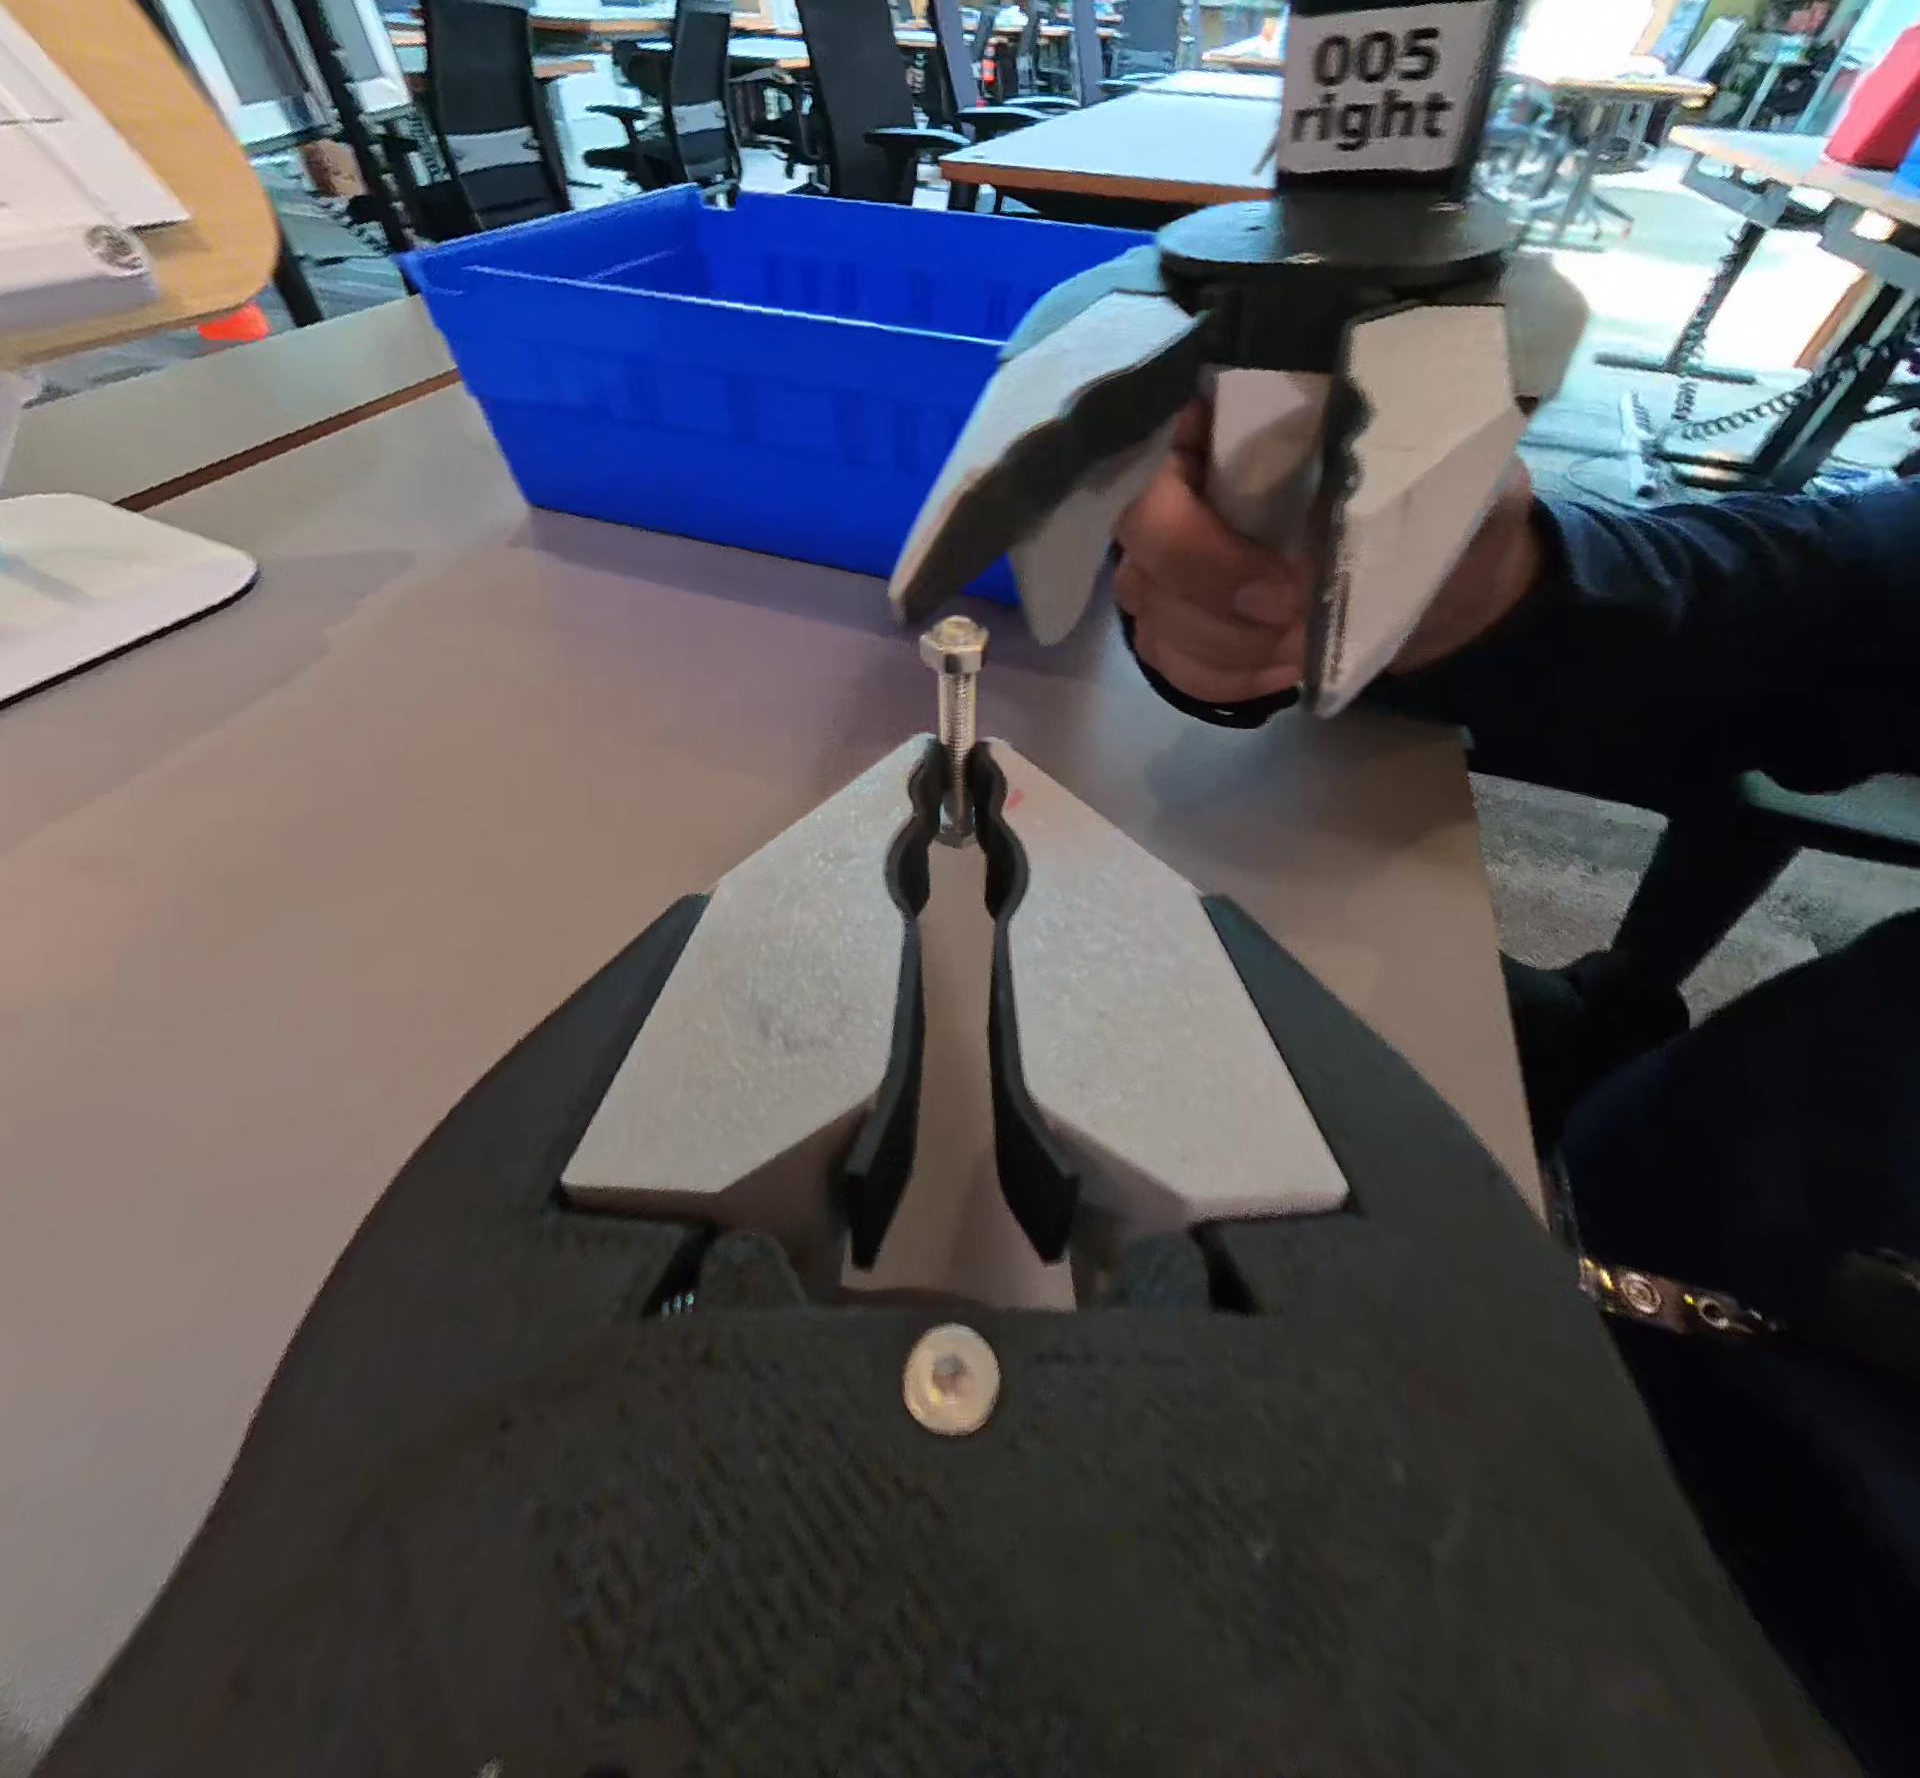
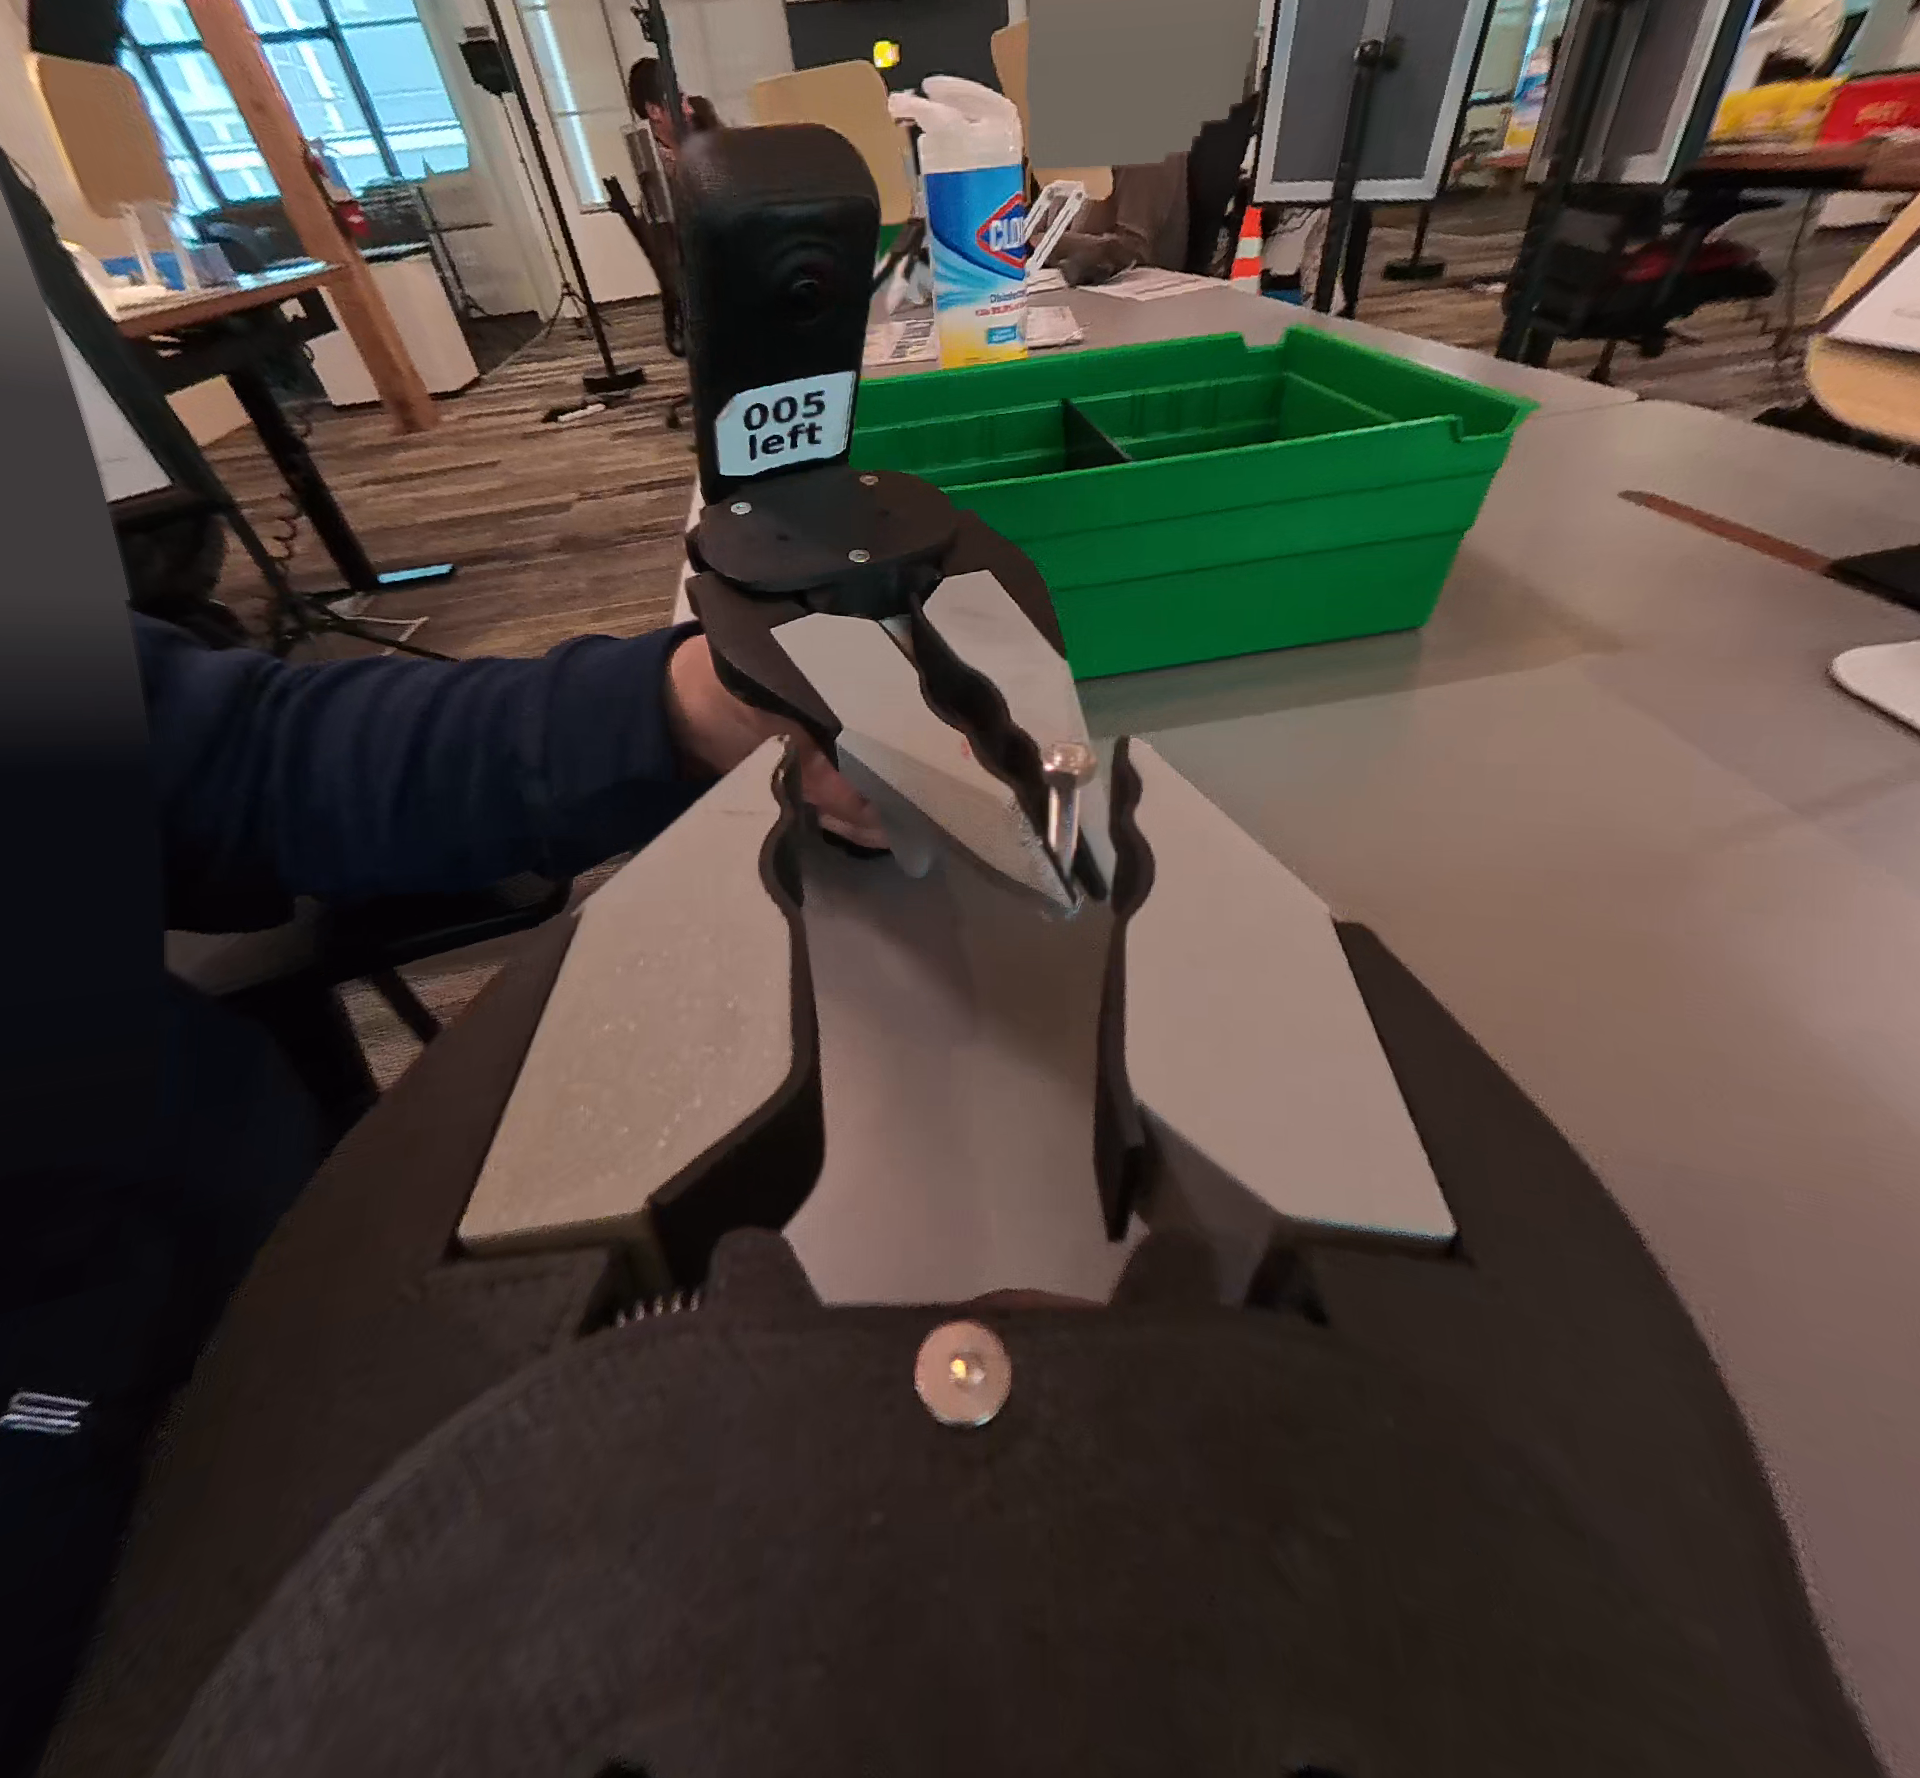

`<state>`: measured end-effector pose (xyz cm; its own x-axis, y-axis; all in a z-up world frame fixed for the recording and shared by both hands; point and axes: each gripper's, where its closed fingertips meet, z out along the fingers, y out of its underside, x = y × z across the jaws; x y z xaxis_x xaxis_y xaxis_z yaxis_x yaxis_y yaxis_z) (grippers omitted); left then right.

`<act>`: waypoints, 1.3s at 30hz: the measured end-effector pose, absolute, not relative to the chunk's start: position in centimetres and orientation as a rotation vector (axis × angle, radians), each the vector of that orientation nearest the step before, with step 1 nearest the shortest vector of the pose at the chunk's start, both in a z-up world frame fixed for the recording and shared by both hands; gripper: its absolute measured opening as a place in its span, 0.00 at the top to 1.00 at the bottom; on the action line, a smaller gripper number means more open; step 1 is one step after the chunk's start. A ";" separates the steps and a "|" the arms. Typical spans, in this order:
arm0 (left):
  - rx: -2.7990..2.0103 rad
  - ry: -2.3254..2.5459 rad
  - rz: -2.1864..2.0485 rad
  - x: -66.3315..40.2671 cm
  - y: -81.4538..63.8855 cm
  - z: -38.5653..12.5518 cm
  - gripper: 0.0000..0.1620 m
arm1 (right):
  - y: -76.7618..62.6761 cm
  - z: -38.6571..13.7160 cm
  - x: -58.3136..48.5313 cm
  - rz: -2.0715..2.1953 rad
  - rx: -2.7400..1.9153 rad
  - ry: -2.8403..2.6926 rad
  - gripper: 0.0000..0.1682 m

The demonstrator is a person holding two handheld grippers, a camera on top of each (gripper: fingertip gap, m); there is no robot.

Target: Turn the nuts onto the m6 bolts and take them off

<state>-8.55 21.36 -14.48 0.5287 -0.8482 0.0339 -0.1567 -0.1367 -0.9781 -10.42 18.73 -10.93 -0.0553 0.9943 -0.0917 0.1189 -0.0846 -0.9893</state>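
The left tongs are closed on the lower shank of a silver bolt, holding it upright above the grey surface. A hex nut sits at the top of the bolt, near its upper end. Whether the lower metal piece between the tips is the bolt head cannot be told.

Just beyond and to the right, the right tongs point down toward the nut with their fingers spread apart — empty, one tip hovering just above the nut without clearly touching it. A hand in a dark blue sleeve grips the handle.

In the right wrist view, the right tongs stand wide open, and the left tongs reach in between the tips with the bolt tilted slightly; the nut is hard to make out there.

Farther off, the left wrist view alone shows a blue bin on the surface; its inside is mostly hidden, so its contents cannot be told. Only the right wrist view shows a green bin with dark dividers — the visible compartments look empty — and, behind it, a tub of wipes.

Beyond lie office chairs, desks and distant people.
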 end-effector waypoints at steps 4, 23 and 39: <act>-1.599 0.918 -0.770 -7.9 20.7 -14.5 0.99 | 18.1 -11.6 -10.9 1.282 -1.353 -1.342 0.63; -1.621 0.881 -0.798 -8.3 21.0 -14.5 0.99 | 19.4 -11.7 -10.6 1.273 -1.401 -1.284 0.69; -1.643 0.760 -0.765 -9.8 22.4 -14.0 0.99 | 19.3 -11.4 -10.3 1.281 -1.378 -1.277 0.75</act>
<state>-9.78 22.44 -14.04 0.5833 -0.8069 0.0934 -0.0881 -0.1772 -0.9802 -10.30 19.30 -11.36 -0.0419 0.9902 -0.1334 0.1305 -0.1270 -0.9833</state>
